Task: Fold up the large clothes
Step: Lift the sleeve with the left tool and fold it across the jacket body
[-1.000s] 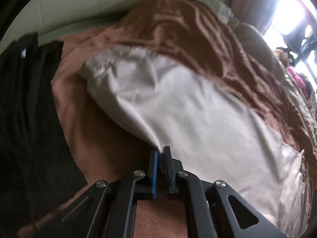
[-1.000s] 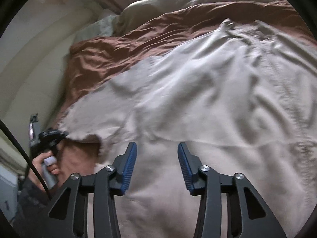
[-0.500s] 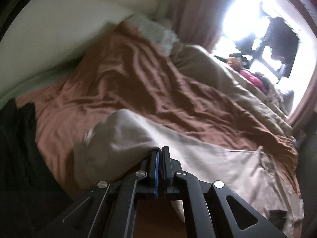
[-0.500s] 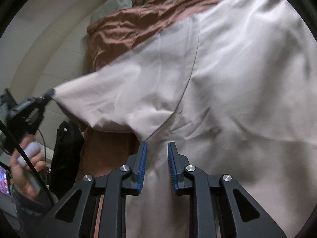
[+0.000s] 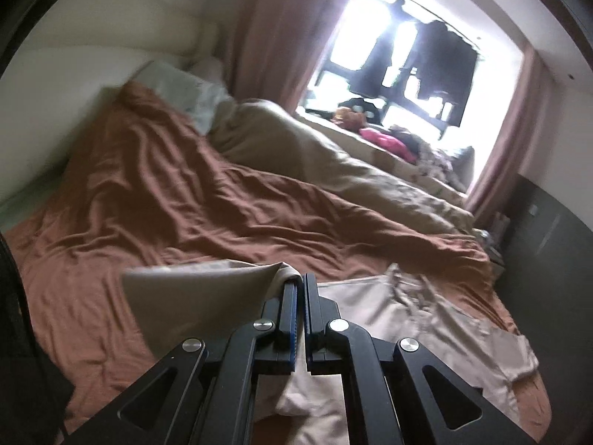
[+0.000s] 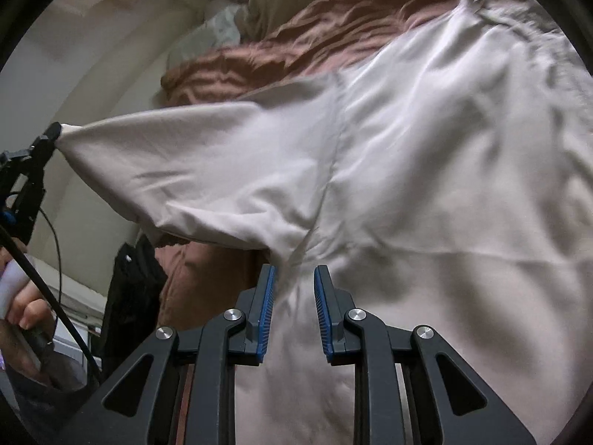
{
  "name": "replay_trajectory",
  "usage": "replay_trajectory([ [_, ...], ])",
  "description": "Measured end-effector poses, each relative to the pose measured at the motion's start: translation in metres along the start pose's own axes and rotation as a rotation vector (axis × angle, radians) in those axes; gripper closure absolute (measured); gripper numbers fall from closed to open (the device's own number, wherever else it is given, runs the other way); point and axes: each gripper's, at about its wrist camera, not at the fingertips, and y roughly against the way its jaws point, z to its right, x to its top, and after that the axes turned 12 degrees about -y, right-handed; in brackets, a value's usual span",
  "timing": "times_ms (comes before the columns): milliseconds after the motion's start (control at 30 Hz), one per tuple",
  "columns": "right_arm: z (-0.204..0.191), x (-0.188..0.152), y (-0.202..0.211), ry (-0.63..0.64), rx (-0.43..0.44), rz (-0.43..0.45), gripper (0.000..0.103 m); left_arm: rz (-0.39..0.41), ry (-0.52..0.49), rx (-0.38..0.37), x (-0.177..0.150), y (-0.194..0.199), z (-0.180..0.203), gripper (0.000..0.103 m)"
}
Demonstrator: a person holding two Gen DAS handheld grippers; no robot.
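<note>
Left wrist view: my left gripper [image 5: 300, 289] has its jaws clenched on the end of a sleeve of the beige garment [image 5: 426, 319], and compared with a second ago the camera looks much higher, now taking in the window [image 5: 407, 63] and curtain [image 5: 274, 29] instead of mostly cloth, so I read that as the sleeve being lifted up off the bed [image 5: 155, 200]. Right wrist view confirms it: the left gripper [image 6: 52, 135] shows at the far left with the sleeve pulled taut into a point, sleeve clear of the brown bedding, my left hand [image 6: 22, 319] on the handle below it. The right gripper [image 6: 294, 285] sits at the armpit seam where the sleeve meets the body; its jaws were wide a second ago and have narrowed, with a fold of cloth between the blue pads, but there is still a visible gap and I can't tell whether the pads are actually pressing the cloth or just straddling it. The rest of the garment lies spread on the bed, body flat, far sleeve out to the side. Meaning for the task: sleeve fold is set up, left carrying the cuff, right acting as the pivot at the shoulder. My guess at the next move is swinging the cuff across onto the body. Risk: if the right side isn't pinning, the whole garment drags.
</note>
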Motion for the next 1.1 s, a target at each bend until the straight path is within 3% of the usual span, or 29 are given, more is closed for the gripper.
replay_trajectory([
  [133, 0.003, -0.010, 0.048, 0.032, -0.048, 0.084, 0.084, -0.002, -0.039, -0.071, 0.003, -0.005, 0.037, 0.101],
  [267, 0.028, -0.023, 0.090, -0.032, -0.080, 0.155, 0.083, -0.015, -0.082, -0.136, 0.002, -0.011, 0.070, 0.101],
  [300, 0.033, -0.027, 0.098, -0.045, -0.092, 0.171, 0.075, -0.018, -0.095, -0.148, 0.002, -0.013, 0.078, 0.101],
  [367, 0.052, -0.033, 0.124, -0.089, -0.078, 0.220, 0.042, -0.032, -0.125, -0.175, 0.000, -0.017, 0.097, 0.101],
  [400, 0.057, -0.035, 0.137, -0.109, -0.067, 0.240, 0.020, -0.040, -0.138, -0.189, -0.002, -0.021, 0.107, 0.101],
  [567, 0.090, -0.041, 0.175, -0.193, -0.056, 0.299, 0.018, -0.091, -0.182, -0.251, -0.015, -0.040, 0.144, 0.101],
  [633, 0.096, -0.036, 0.179, -0.188, -0.110, 0.334, 0.018, -0.118, -0.187, -0.270, -0.023, -0.048, 0.155, 0.101],
  [700, 0.098, -0.040, 0.180, -0.203, -0.154, 0.339, 0.018, -0.162, -0.189, -0.306, -0.032, -0.060, 0.163, 0.100],
  [833, 0.112, -0.035, 0.185, -0.281, -0.142, 0.326, 0.018, -0.319, -0.150, -0.403, -0.060, -0.098, 0.183, 0.100],
  [933, 0.115, -0.031, 0.196, -0.304, -0.140, 0.346, 0.018, -0.380, -0.127, -0.418, -0.079, -0.110, 0.192, 0.100],
  [967, 0.113, -0.030, 0.199, -0.300, -0.141, 0.351, 0.018, -0.386, -0.124, -0.426, -0.083, -0.110, 0.195, 0.097],
  [1033, 0.112, -0.029, 0.200, -0.286, -0.160, 0.361, 0.018, -0.409, -0.108, -0.454, -0.089, -0.111, 0.199, 0.077],
  [1100, 0.110, -0.029, 0.201, -0.282, -0.169, 0.369, 0.018, -0.450, -0.082, -0.481, -0.093, -0.114, 0.203, 0.015],
])
